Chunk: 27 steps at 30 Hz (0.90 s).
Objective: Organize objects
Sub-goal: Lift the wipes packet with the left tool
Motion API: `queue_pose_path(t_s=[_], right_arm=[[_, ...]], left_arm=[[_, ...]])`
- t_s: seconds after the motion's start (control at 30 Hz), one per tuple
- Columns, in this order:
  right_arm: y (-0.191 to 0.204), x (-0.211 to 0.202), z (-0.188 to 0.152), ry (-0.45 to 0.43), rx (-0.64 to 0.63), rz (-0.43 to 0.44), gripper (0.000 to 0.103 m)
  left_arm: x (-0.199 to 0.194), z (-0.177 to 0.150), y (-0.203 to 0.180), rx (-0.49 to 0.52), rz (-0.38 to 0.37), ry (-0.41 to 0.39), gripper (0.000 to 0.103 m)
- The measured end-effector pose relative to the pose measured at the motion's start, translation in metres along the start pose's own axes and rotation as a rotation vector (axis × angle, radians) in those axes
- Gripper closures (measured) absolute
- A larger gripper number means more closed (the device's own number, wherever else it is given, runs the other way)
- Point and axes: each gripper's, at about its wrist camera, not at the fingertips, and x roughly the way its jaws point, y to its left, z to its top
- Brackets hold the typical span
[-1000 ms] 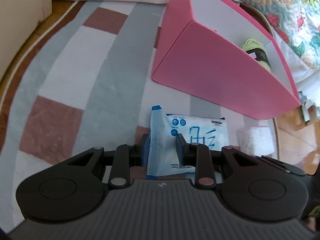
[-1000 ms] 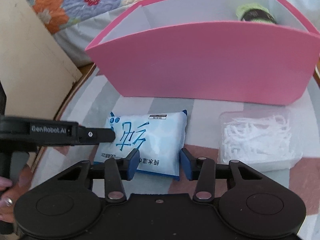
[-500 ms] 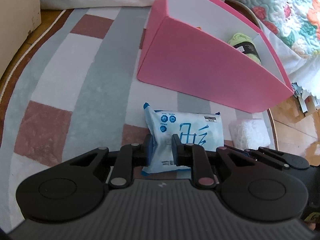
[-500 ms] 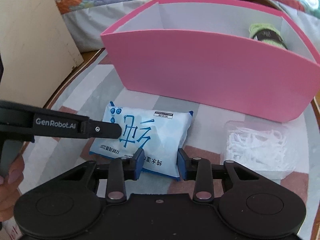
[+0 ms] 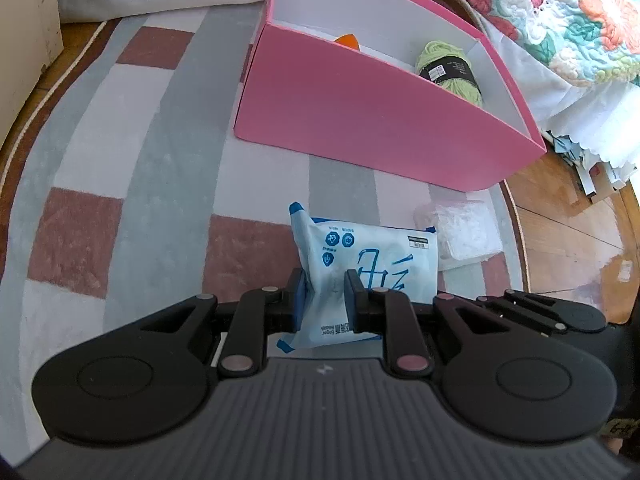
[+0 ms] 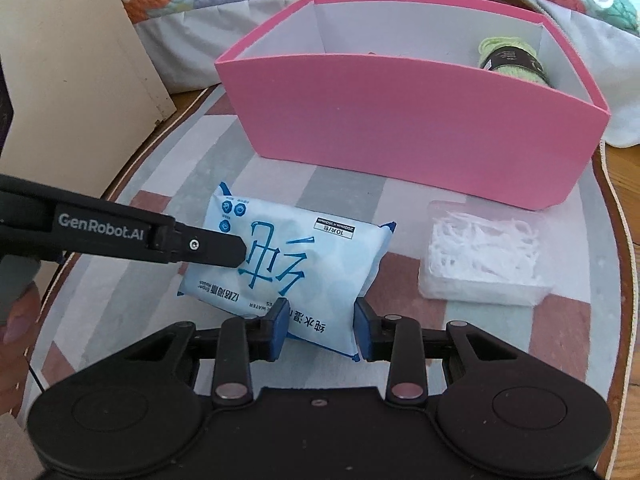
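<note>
A blue and white wet-wipe pack (image 5: 372, 268) (image 6: 296, 264) is held off the striped rug. My left gripper (image 5: 324, 300) is shut on its left end; its finger (image 6: 208, 246) also shows in the right wrist view. My right gripper (image 6: 320, 326) is shut on the pack's near edge. A pink box (image 5: 380, 120) (image 6: 408, 132) stands behind, holding a green yarn ball (image 5: 450, 70) (image 6: 512, 58) and an orange thing (image 5: 348, 42).
A clear plastic box of white floss picks (image 6: 484, 256) (image 5: 464, 232) lies on the rug right of the pack. A quilted bed (image 5: 560, 12) is behind the pink box. A beige cabinet (image 6: 60, 92) stands at the left. Wooden floor (image 5: 568, 240) lies beyond the rug's right edge.
Both grippers have risen with the wipe pack between them; the pink box's inside, with the yarn and the orange thing, shows more than before.
</note>
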Motion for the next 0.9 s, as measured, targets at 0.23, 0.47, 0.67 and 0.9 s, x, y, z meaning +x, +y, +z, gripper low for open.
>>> queue_pose_path(t_s=[0.23, 0.47, 0.67, 0.9], right_arm=[[0.004, -0.013, 0.002, -0.007, -0.011, 0.003, 0.063], [0.012, -0.026, 0.002, -0.001, -0.031, 0.006, 0.059], [0.014, -0.044, 0.003, -0.012, -0.051, 0.008, 0.055], [0.017, -0.060, 0.005, -0.025, -0.063, 0.009, 0.051]], left_arm=[[-0.013, -0.003, -0.009, 0.012, 0.011, -0.004, 0.083], [-0.025, -0.007, -0.021, 0.043, 0.022, 0.036, 0.082], [-0.039, -0.009, -0.027, 0.035, -0.006, 0.026, 0.081], [-0.053, -0.008, -0.036, 0.027, -0.015, 0.009, 0.081]])
